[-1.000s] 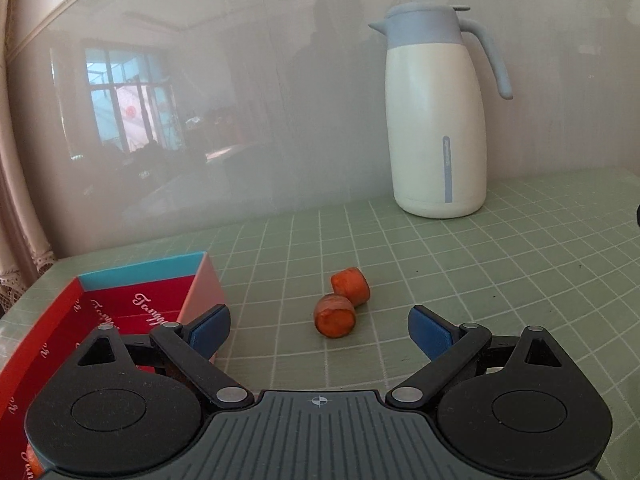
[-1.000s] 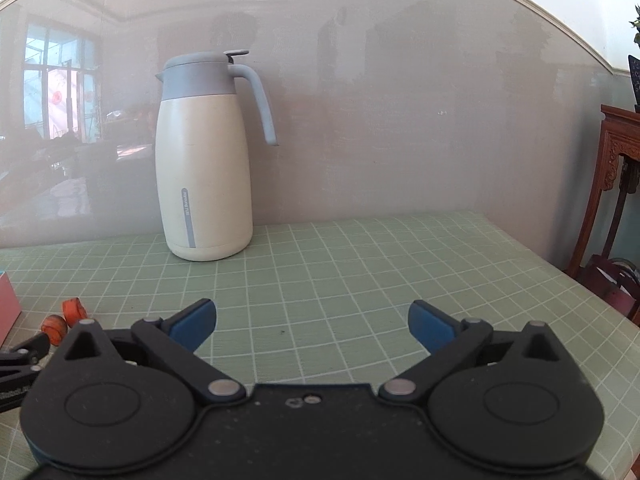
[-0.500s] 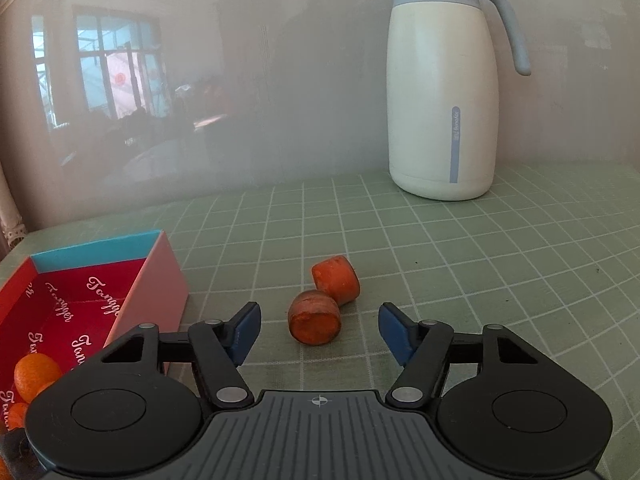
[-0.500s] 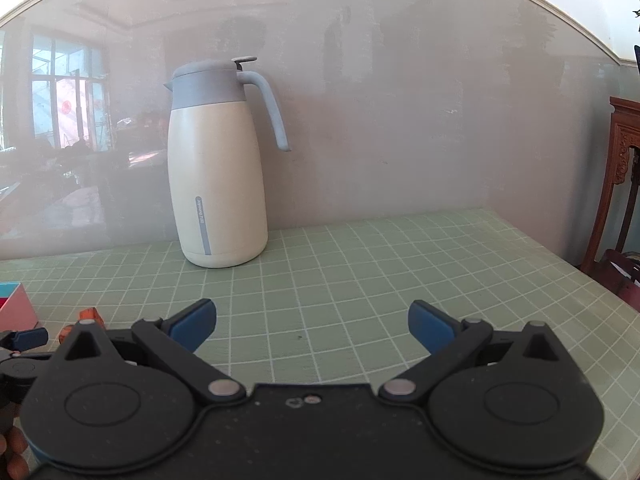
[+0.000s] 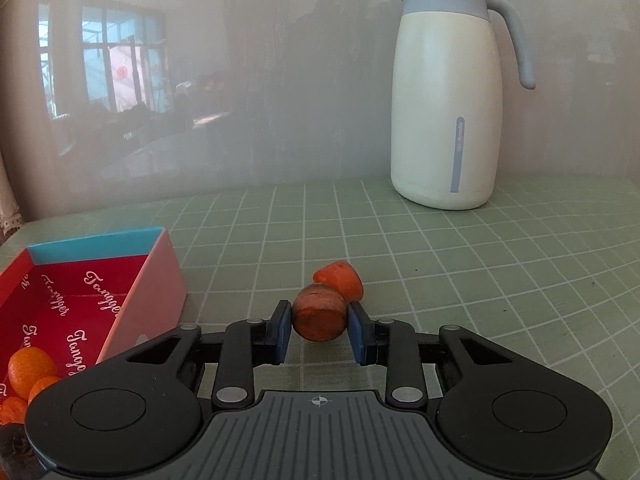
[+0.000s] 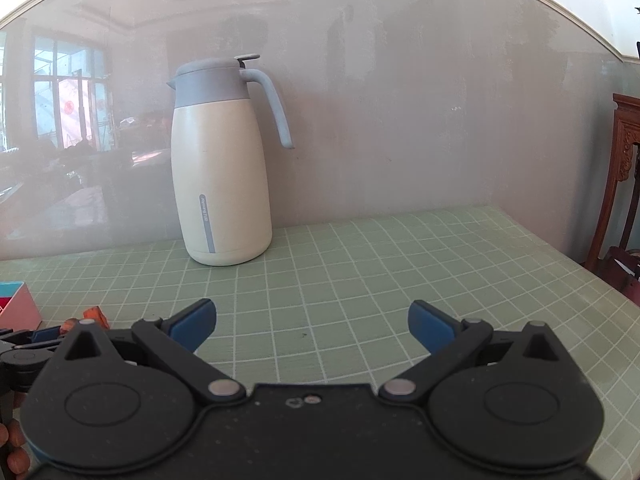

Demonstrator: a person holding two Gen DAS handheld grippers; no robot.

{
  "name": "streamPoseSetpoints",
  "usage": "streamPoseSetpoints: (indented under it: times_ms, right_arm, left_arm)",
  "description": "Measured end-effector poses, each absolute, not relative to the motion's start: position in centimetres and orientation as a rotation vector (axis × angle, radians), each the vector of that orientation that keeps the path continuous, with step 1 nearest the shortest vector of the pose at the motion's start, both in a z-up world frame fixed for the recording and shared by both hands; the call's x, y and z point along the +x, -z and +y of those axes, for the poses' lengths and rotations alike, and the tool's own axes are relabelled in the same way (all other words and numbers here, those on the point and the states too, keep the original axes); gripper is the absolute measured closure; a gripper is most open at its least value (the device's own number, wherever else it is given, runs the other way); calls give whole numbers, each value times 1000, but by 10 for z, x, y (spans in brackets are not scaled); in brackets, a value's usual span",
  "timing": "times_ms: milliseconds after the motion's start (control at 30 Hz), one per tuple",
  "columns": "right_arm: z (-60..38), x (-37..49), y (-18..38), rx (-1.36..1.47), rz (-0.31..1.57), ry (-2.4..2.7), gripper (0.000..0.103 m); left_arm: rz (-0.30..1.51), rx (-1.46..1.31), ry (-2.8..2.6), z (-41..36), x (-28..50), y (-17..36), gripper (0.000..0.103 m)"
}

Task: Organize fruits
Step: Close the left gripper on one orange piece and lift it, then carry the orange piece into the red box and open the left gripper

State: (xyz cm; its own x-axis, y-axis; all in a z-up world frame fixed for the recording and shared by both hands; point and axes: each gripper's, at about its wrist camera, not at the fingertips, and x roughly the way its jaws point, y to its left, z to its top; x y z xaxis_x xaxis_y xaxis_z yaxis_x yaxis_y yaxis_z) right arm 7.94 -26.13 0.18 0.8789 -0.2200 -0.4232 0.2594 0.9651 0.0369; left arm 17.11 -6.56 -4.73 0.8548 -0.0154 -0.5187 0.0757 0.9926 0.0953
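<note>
Two stubby orange fruit chunks lie on the green checked tablecloth. My left gripper [image 5: 320, 322] is shut on the nearer chunk [image 5: 320, 314], with a blue pad pressed on each side of it. The second chunk [image 5: 340, 278] rests just behind, touching the first. To the left stands a red box [image 5: 156, 276] with a pink outer wall, and small oranges [image 5: 30, 368] sit in its near corner. In the right wrist view my right gripper [image 6: 312, 322] stands open over bare cloth with nothing between its fingers. The left gripper [image 6: 40, 336] and a chunk [image 6: 94, 315] show at that view's left edge.
A cream jug with a grey-blue lid and handle [image 5: 444, 120] stands at the back by the glossy wall, also seen as the jug [image 6: 222, 176]. The table's right edge [image 6: 580, 264] has a dark wooden chair [image 6: 624, 184] beyond it.
My left gripper has moved in on the nearer chunk and its wide-open jaws have shut on it. The right gripper has stayed open and in place.
</note>
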Motion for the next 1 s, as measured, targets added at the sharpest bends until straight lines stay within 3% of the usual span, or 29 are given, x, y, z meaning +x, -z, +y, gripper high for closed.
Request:
streamPoseSetpoints:
  times_ms: [500, 1000]
  right_arm:
    - [-254, 76, -4, 79, 417, 245, 0]
    - [-216, 87, -4, 40, 422, 185, 0]
  left_arm:
    - [421, 69, 19, -37, 133, 10, 73]
    - [396, -2, -217, 60, 96, -8, 73]
